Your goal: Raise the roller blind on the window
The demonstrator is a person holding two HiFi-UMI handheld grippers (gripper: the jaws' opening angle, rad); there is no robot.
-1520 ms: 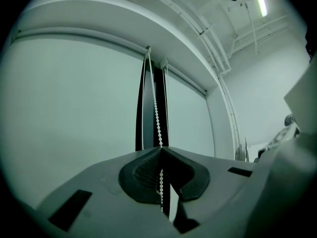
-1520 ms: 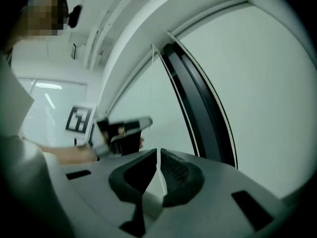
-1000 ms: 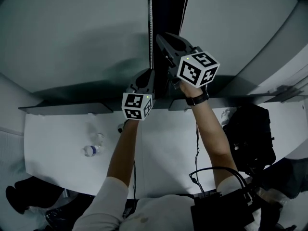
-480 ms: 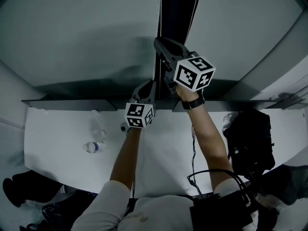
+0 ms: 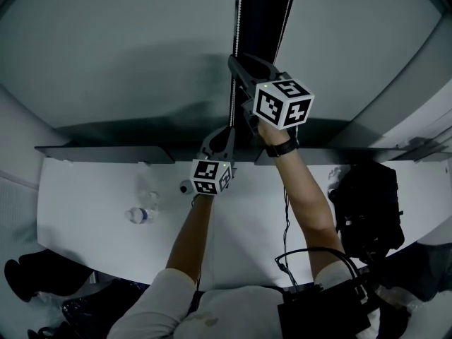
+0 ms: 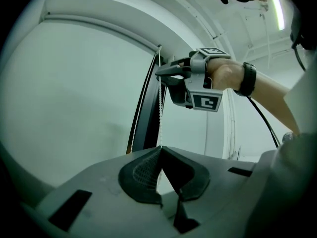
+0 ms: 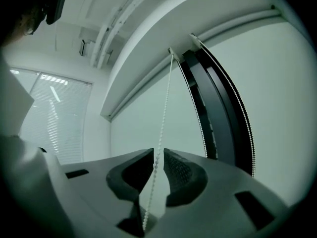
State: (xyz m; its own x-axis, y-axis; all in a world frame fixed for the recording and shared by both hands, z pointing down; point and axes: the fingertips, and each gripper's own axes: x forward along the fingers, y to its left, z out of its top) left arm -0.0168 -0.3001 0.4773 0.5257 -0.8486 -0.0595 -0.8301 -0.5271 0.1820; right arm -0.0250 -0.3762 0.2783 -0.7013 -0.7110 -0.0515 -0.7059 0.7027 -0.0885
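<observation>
A pale roller blind (image 5: 127, 55) covers the window. A white bead chain (image 5: 238, 20) hangs down along the dark gap between two blinds. My left gripper (image 5: 229, 131) is the lower one, and in the left gripper view it (image 6: 160, 148) is shut on the chain (image 6: 160, 108). My right gripper (image 5: 239, 68) is higher on the same strand. In the right gripper view its jaws (image 7: 158, 155) are opening. The chain (image 7: 166, 103) runs between the pads, which stand slightly off it. The right gripper (image 6: 159, 74) also shows above in the left gripper view.
A second bead strand (image 7: 233, 98) runs along the dark strip to the right. Below the window are a dark sill (image 5: 106, 154) and a white desk (image 5: 85, 239) with a water bottle (image 5: 134, 216). A black bag (image 5: 364, 203) sits at the right, with cables near the person's body.
My left gripper has moved down along the chain, farther from the right gripper. The right gripper stays at about the same height.
</observation>
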